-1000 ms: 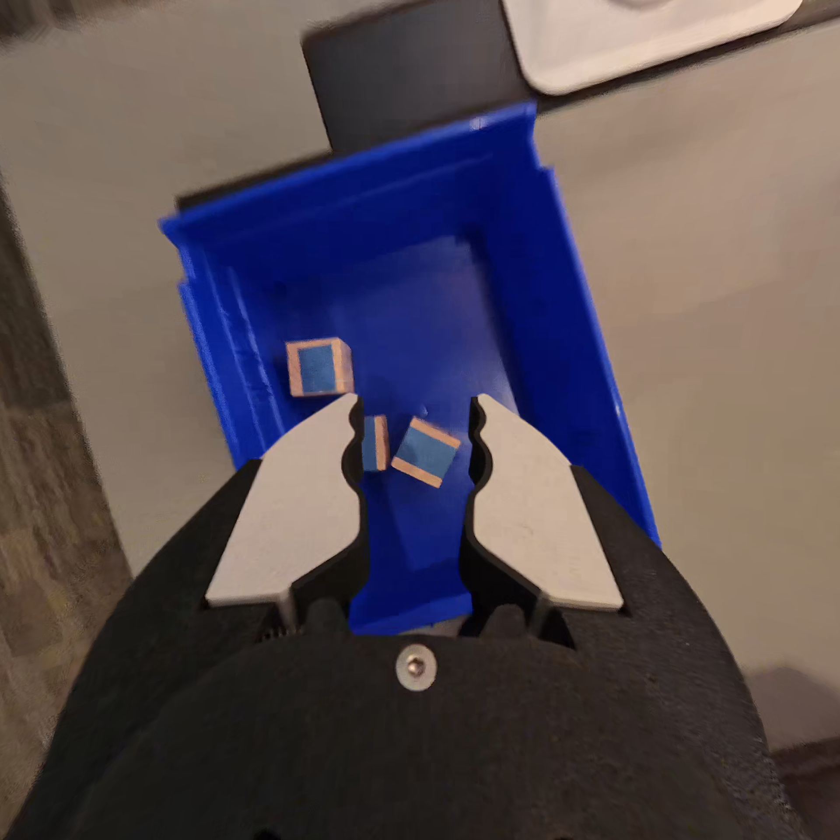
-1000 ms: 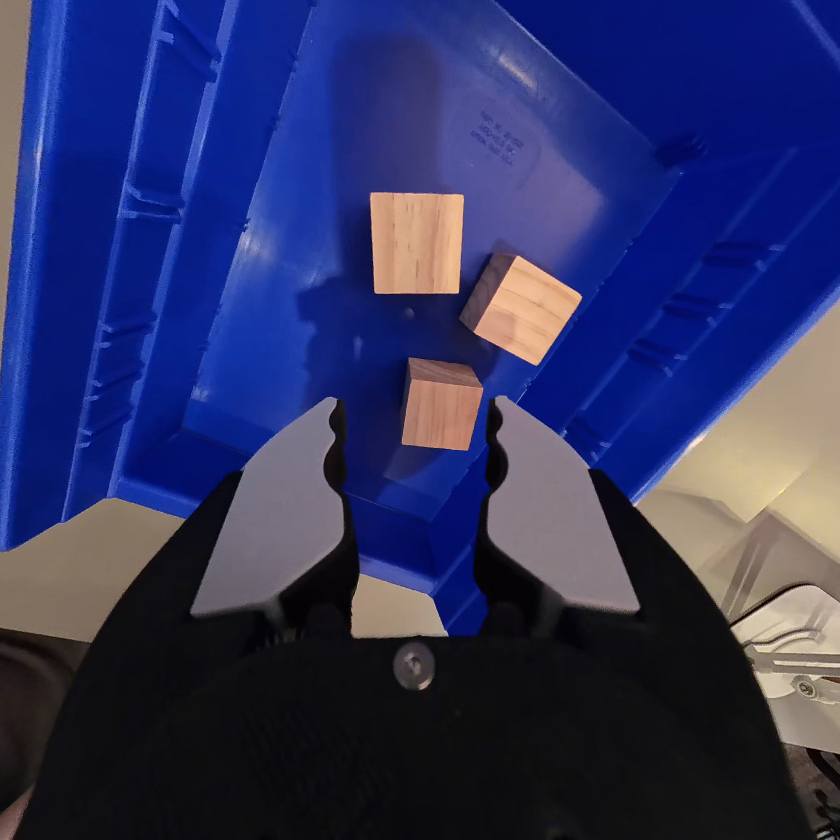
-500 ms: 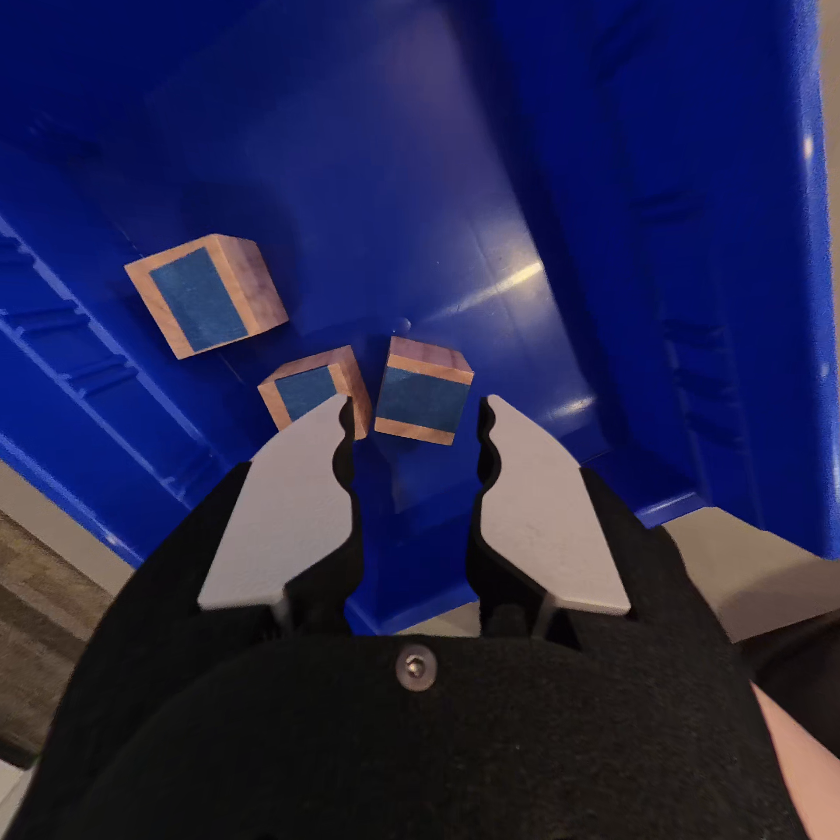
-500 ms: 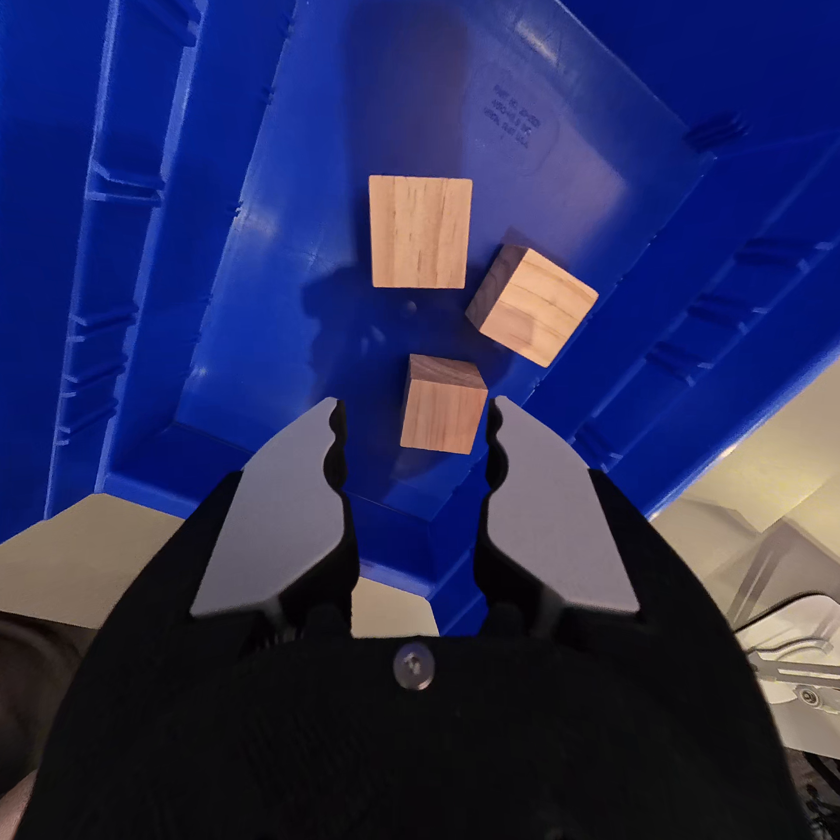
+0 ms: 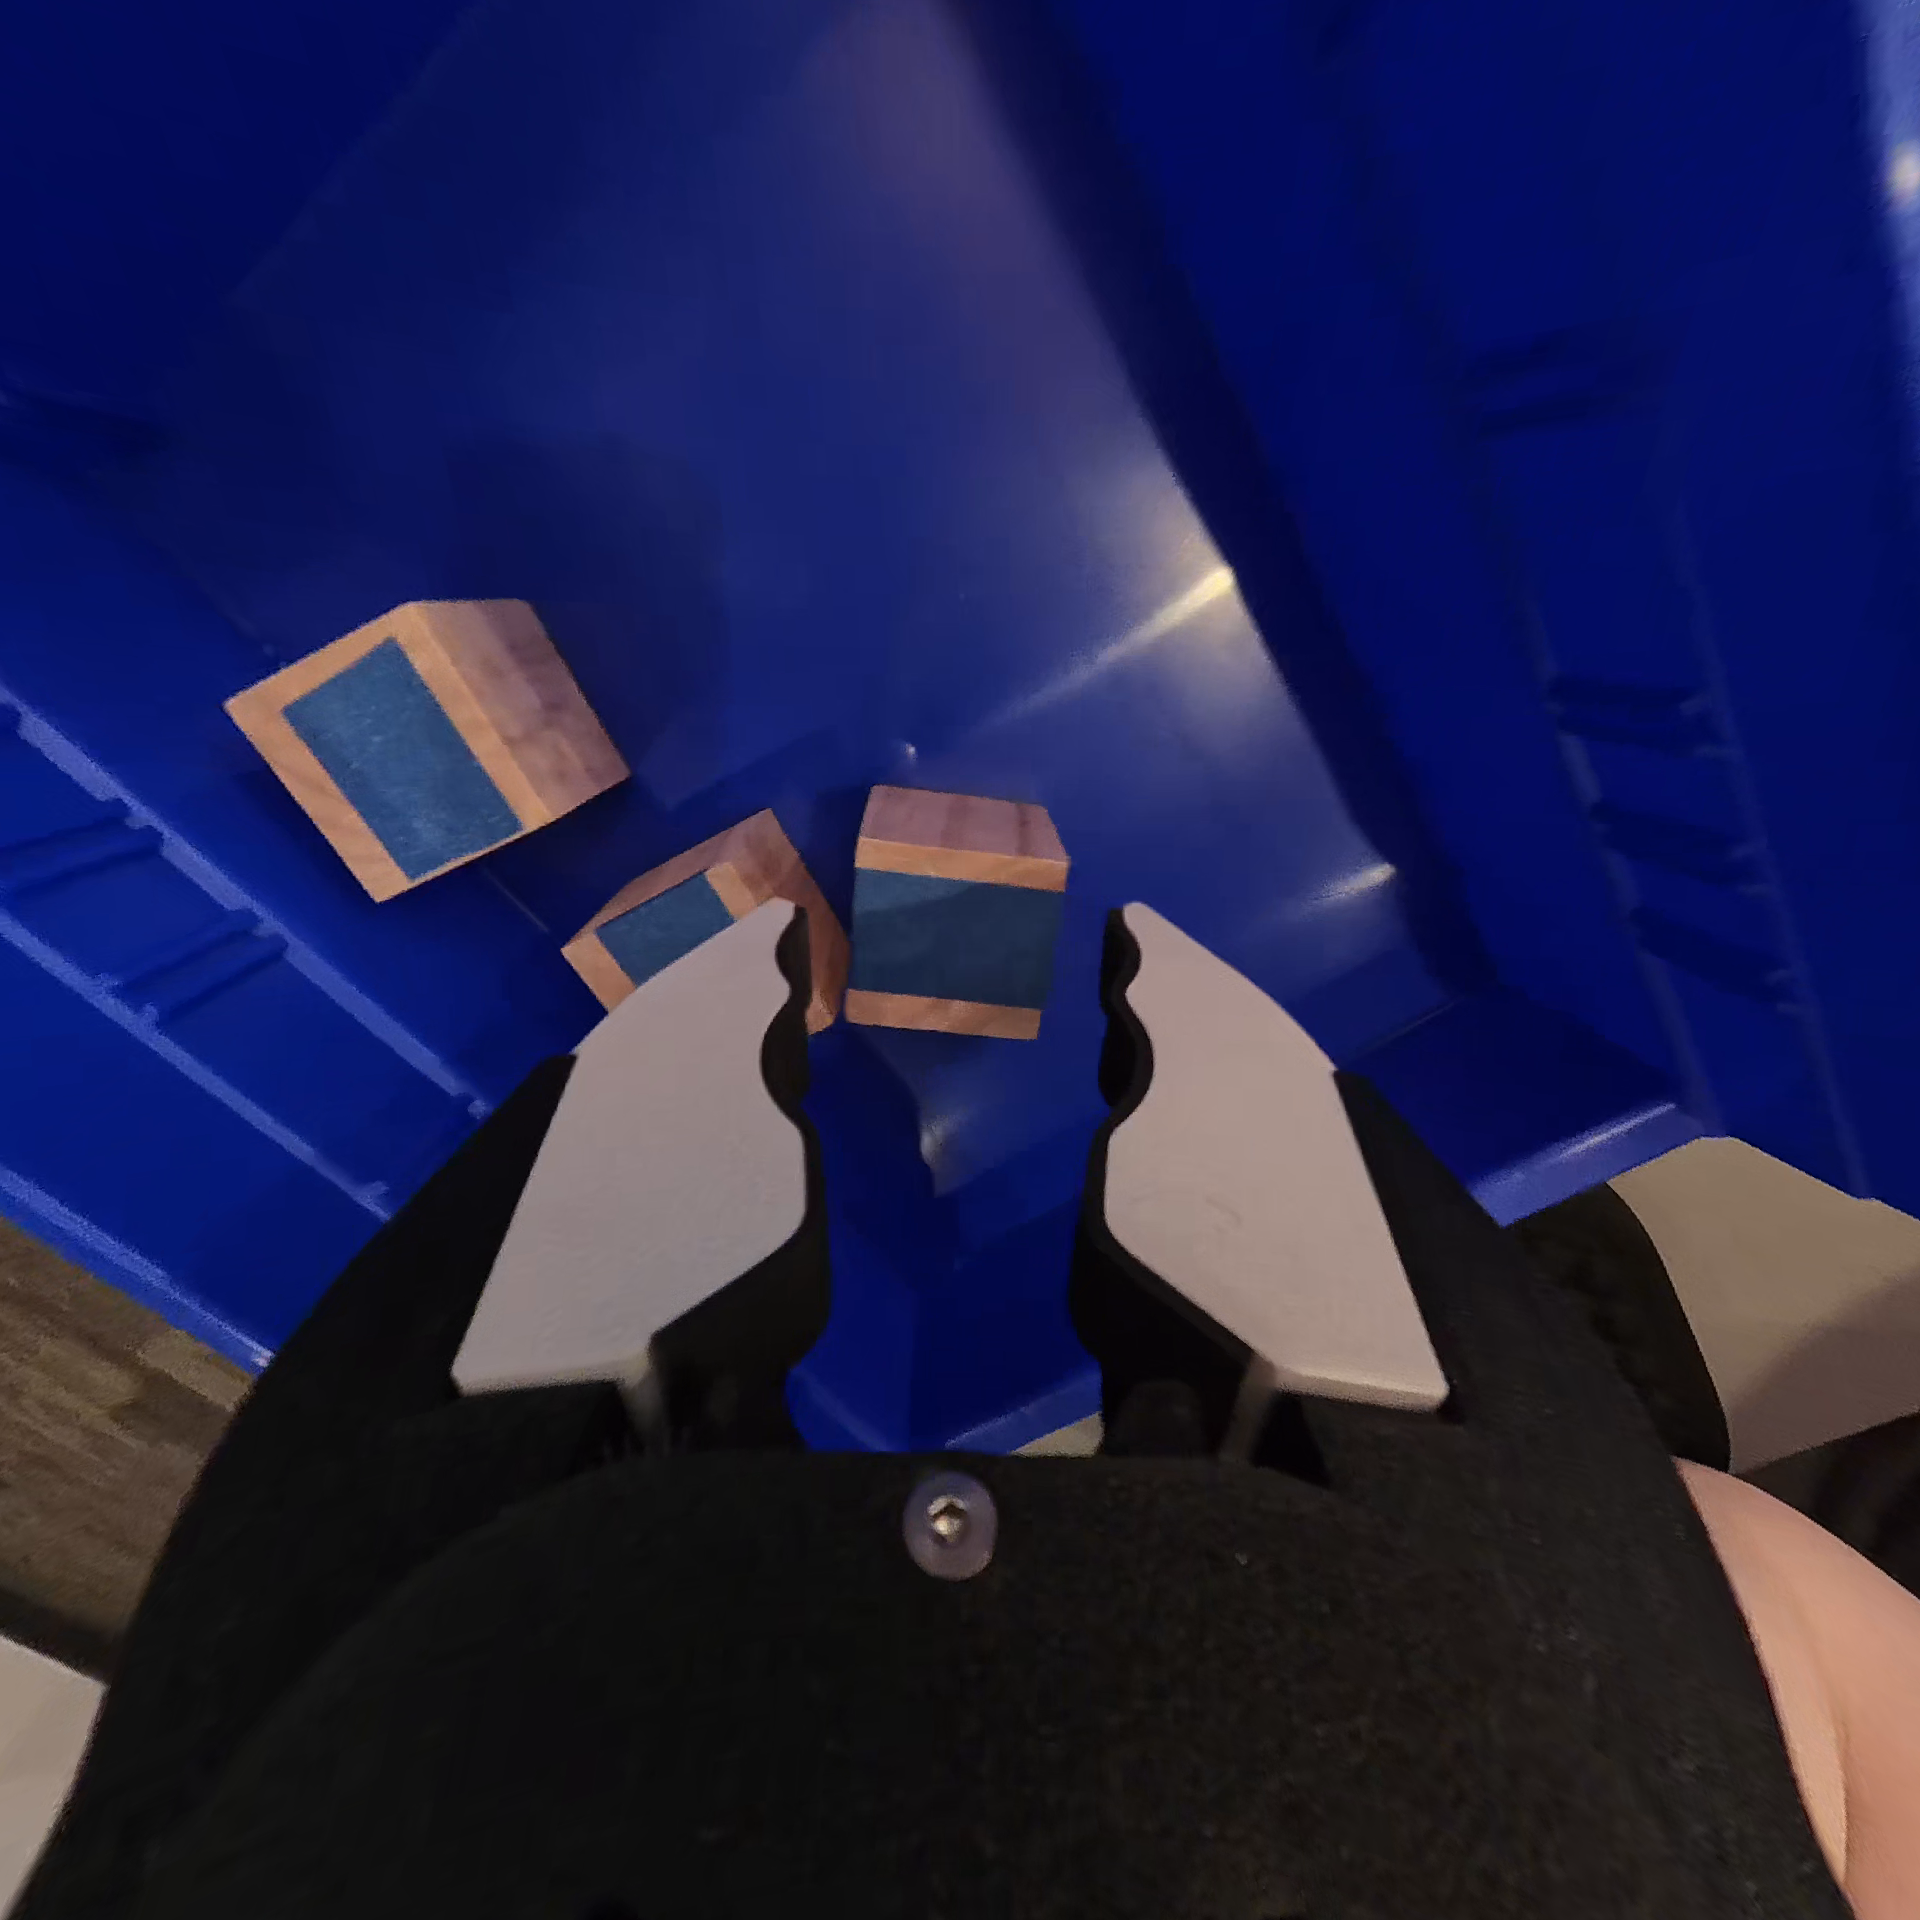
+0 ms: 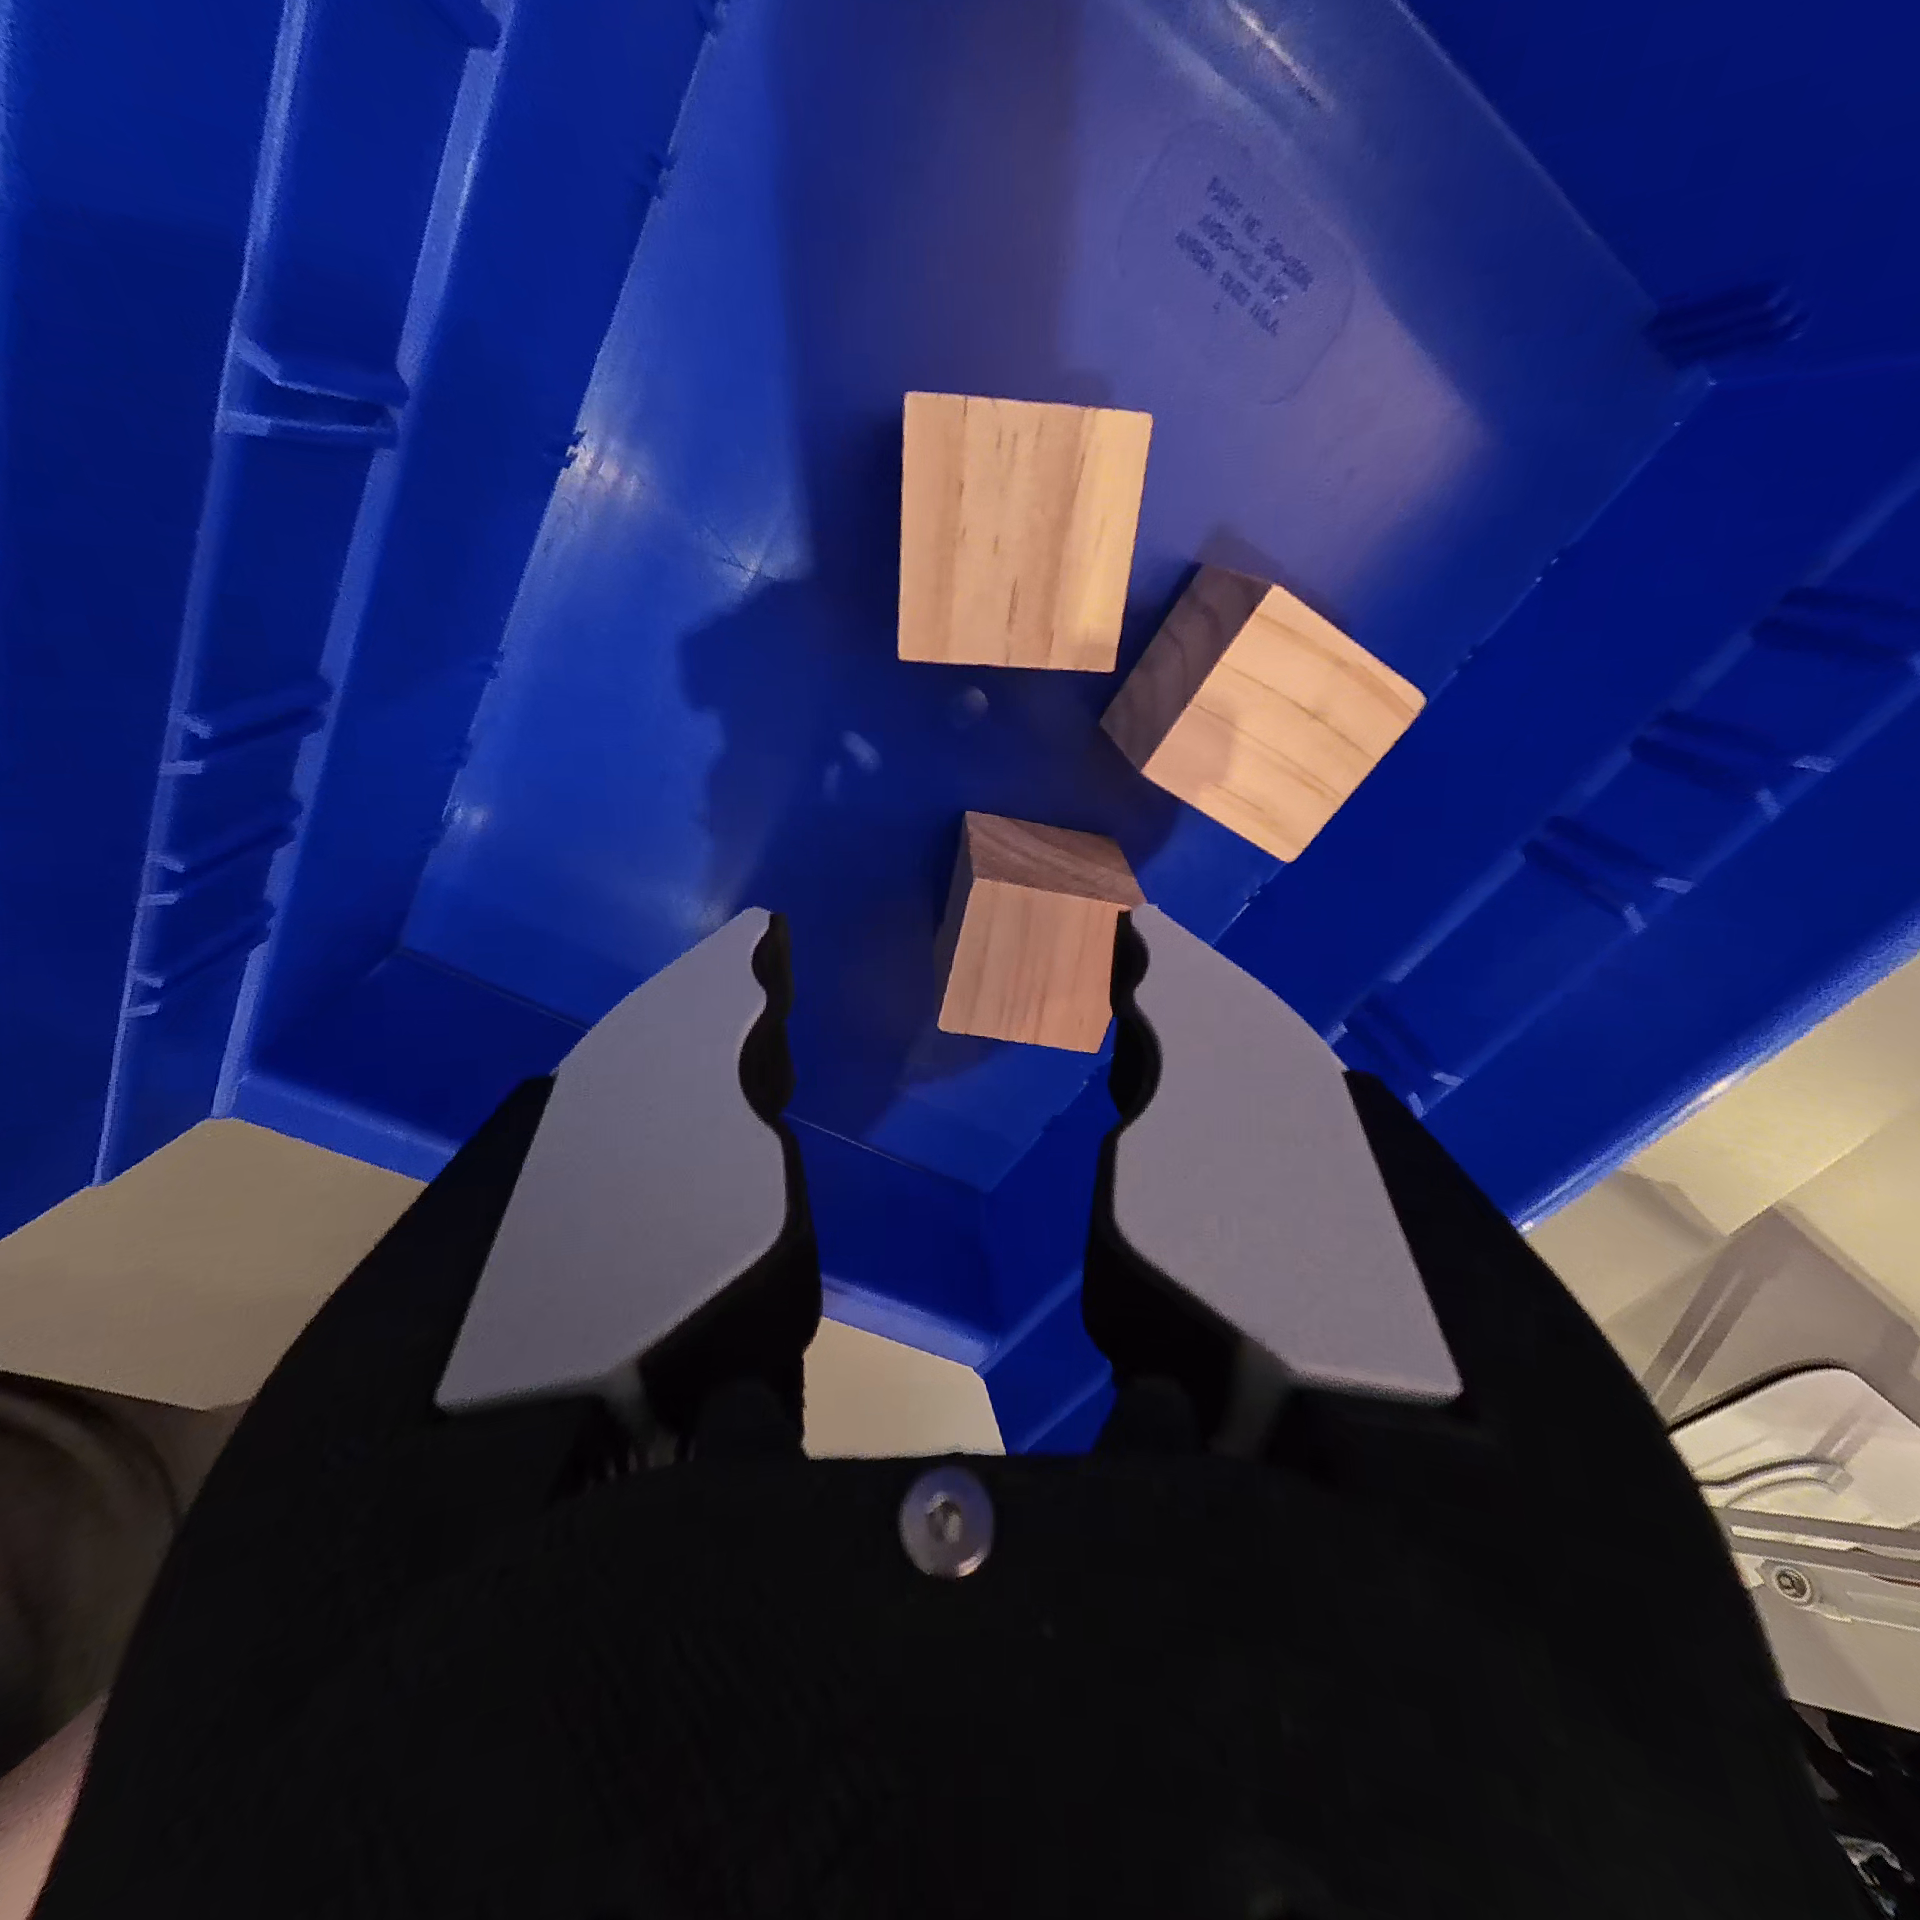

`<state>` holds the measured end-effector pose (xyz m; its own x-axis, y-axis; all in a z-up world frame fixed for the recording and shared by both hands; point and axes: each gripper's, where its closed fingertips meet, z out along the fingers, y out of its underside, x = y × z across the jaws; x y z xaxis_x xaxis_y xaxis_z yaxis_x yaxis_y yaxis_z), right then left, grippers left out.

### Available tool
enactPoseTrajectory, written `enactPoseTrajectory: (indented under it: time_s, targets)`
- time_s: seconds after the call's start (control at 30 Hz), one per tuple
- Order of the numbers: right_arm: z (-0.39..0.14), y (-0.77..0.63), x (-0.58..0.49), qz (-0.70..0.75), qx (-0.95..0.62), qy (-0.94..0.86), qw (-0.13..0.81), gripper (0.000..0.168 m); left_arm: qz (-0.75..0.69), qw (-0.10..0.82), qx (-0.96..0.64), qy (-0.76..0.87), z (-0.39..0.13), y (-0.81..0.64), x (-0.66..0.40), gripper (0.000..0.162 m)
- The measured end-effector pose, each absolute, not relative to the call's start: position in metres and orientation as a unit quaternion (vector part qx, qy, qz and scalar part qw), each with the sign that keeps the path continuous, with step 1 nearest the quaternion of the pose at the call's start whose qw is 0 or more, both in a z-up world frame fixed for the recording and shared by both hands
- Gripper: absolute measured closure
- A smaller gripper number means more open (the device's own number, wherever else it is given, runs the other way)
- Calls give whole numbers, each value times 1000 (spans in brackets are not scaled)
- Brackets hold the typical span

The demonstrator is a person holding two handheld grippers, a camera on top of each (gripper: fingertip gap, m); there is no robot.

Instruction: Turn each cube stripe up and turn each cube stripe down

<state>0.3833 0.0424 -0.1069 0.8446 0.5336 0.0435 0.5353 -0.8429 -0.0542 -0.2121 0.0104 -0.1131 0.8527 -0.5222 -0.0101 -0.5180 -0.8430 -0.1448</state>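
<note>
Three wooden cubes (image 5: 954,914) lie stripe-up on one blue bin's (image 5: 935,416) floor; three plain-faced cubes (image 6: 1023,530) sit in another bin (image 6: 520,520), none touching.

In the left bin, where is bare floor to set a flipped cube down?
Free: the bin floor right of the near cube, toward the right wall, and the far floor beyond all three. Crowded: near cube and middle cube almost touch; the far-left cube sits by the left wall.
</note>
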Motion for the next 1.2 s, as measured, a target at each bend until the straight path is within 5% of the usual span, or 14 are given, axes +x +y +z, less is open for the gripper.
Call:
enactPoseTrajectory:
  time_s: [0.83,1.03,1.2]
  targets:
    - [-112,38,381,-20,-957,-289,14,112,35,-9,-961,276,-133,-1,-224,117]
    - [-81,44,381,-26,-968,-239,76,121,23,189,-943,273,-50,21,-201,117]
    - [4,67,346,-28,-919,-253,303,123,-125,374,-857,332,42,7,-129,117]
